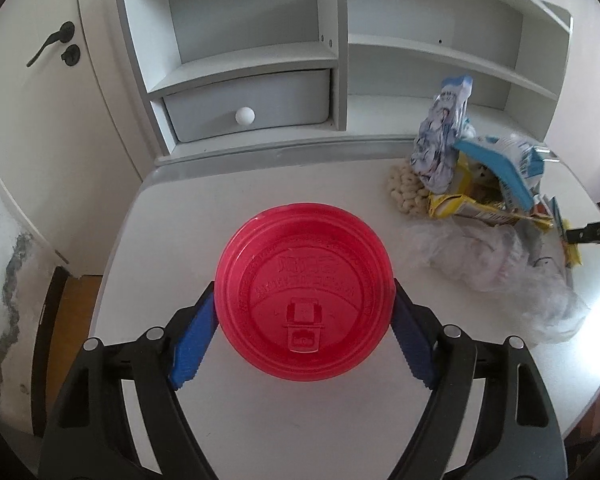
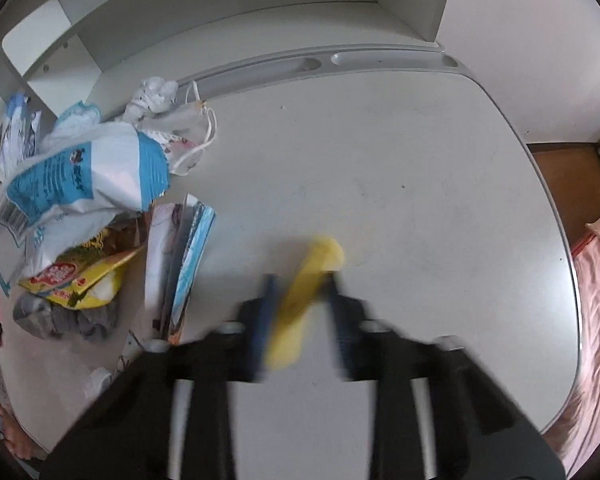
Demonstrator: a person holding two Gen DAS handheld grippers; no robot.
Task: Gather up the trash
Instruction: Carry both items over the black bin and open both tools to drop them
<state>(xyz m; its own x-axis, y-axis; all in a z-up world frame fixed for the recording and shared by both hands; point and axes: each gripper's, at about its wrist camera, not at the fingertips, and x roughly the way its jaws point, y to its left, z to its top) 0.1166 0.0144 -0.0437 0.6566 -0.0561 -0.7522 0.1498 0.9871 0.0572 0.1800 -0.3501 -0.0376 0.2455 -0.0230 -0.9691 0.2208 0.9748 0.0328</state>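
Across the white desk (image 2: 380, 160) the big things come first: a shelf unit with a drawer (image 1: 248, 106) at the far edge, then the trash pile (image 2: 84, 208) on the left of the right wrist view, made of a blue-and-white bag (image 2: 80, 176), a yellow snack wrapper (image 2: 76, 276), crumpled paper and a clear plastic bag (image 1: 492, 256). Smaller still is the red lid (image 1: 304, 292), apparently on a cup, which the left gripper (image 1: 304, 320) clamps between its blue pads (image 1: 192, 344), one on each side of the rim. Smallest is the yellow piece (image 2: 304, 304), blurred by motion, lying between the fingers of the right gripper (image 2: 300, 312); whether they pinch it or only straddle it I cannot tell.

To do this step well, I judge the right gripper should settle until the yellow piece is firmly pressed, then carry it left to the pile, while the left holds the cup level.

Open room is generous on the right half of the desk; the rounded right edge drops off toward a pink cloth (image 2: 596, 300), and the pile crowds the left.
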